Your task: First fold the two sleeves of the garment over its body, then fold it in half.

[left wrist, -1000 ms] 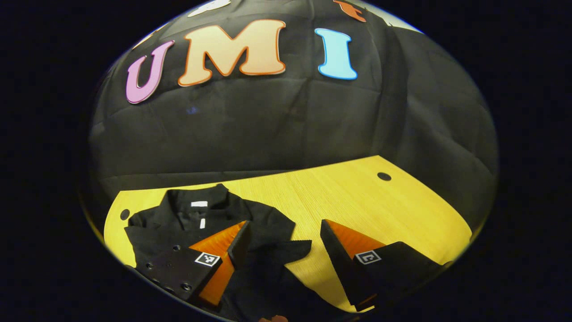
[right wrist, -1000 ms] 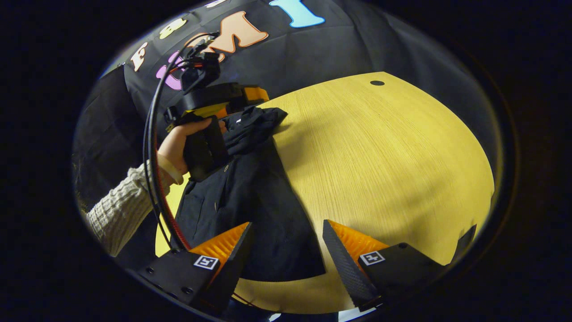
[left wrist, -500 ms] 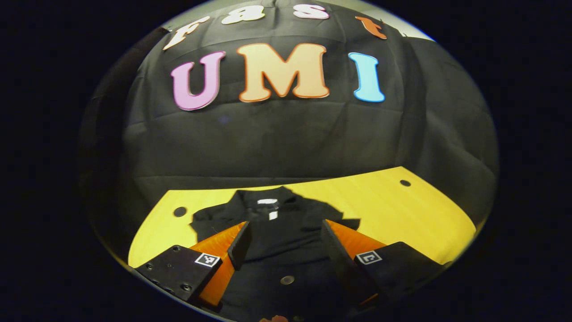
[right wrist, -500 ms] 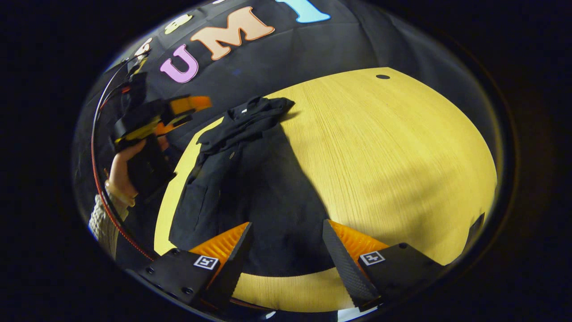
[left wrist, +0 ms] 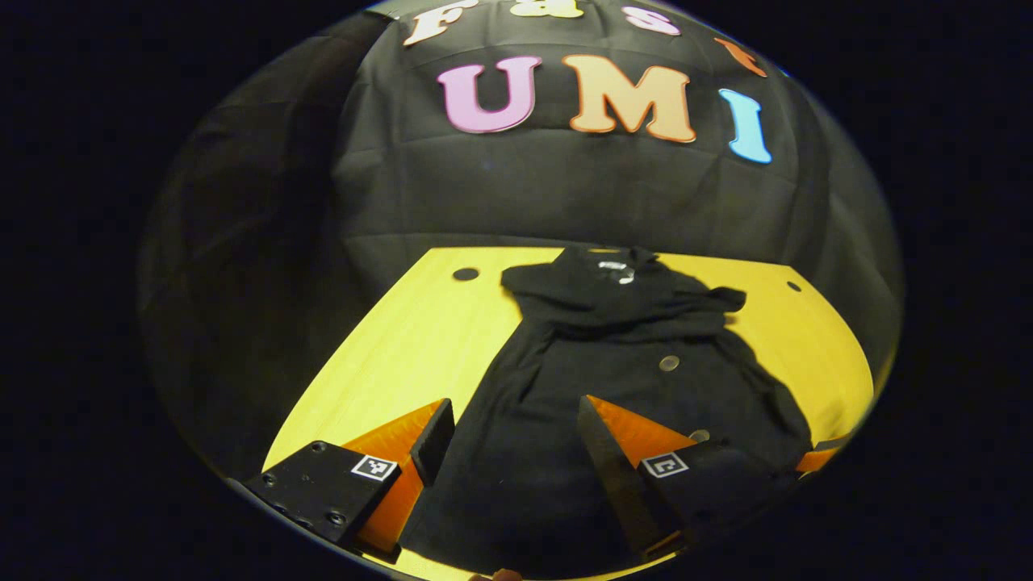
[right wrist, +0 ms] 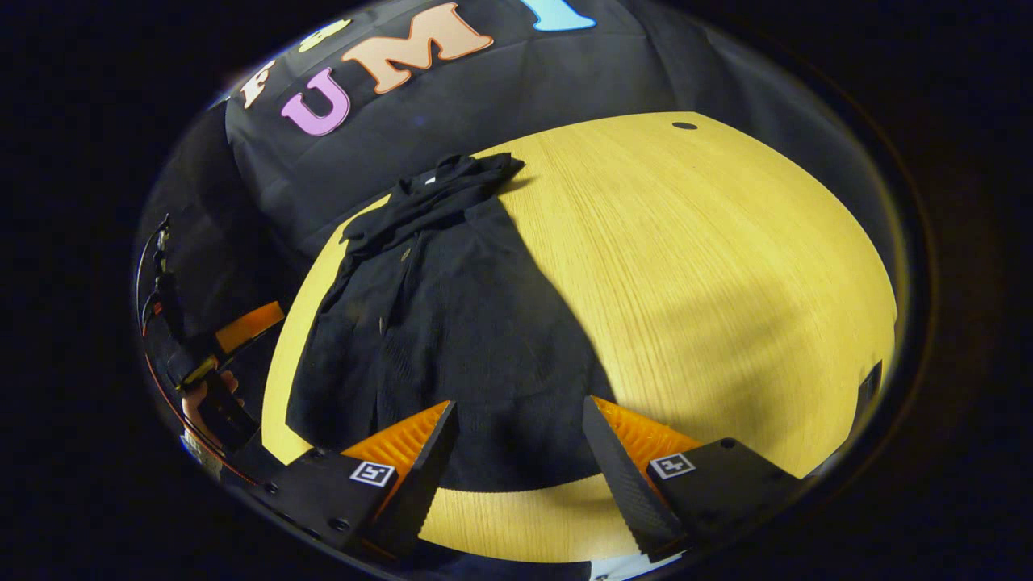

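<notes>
My left gripper point(left wrist: 512, 440) hanging wide apart over the black garment point(left wrist: 613, 379), sleeves folded across its body, flat on my yellow bench point(left wrist: 403, 347)

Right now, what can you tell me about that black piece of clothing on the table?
The black garment lies flat on the yellow wooden table, collar toward the booth's wall, hem toward the camera. It looks like a soft woven shirt with round buttons down the front and a white label inside the collar. Both sleeves appear folded in over the body, leaving a long, narrow shape. Neither hand-held gripper touches it; both hover open near the hem.
</notes>
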### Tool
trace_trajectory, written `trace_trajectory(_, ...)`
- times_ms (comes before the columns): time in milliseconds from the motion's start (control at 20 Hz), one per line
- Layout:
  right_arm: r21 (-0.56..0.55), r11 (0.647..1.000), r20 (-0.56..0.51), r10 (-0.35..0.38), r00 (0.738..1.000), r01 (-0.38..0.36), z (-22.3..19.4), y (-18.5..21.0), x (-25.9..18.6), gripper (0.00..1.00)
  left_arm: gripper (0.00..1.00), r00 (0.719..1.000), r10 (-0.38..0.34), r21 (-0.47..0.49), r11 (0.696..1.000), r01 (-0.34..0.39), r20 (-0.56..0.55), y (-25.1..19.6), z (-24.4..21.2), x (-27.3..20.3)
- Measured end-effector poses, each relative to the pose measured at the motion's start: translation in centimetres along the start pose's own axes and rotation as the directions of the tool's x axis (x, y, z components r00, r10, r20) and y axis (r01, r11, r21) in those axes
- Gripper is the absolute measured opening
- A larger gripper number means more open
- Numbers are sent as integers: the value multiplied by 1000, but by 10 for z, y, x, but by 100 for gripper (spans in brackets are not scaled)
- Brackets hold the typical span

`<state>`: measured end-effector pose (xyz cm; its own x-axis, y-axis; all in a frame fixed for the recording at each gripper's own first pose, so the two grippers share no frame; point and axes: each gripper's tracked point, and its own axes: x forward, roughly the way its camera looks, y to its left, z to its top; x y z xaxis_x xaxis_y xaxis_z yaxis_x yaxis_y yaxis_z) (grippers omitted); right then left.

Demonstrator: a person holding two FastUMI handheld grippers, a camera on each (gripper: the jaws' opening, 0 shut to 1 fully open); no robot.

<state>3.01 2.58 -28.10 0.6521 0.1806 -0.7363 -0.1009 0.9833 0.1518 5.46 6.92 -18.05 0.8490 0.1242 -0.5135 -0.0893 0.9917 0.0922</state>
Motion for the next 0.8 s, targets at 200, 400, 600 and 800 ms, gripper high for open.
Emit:
trace_trajectory(200,-49,999,-4,-20,1000,20,-5,4,8,98,94,998,14,-1,1000,-14,-55,21,-40,-21)
trace_trajectory(400,-32,999,1,-23,1000,23,-5,2,8,98,94,990,4,-6,1000,-5,-139,22,-87,-37)
trace_trajectory(600,-14,1000,16,-25,1000,26,-5,2,9,97,95,980,1,17,1000,3,-197,20,-118,-50)
trace_trajectory(800,-43,998,21,-37,999,38,-7,2,10,97,95,966,-3,29,1000,11,-257,19,-144,-51)
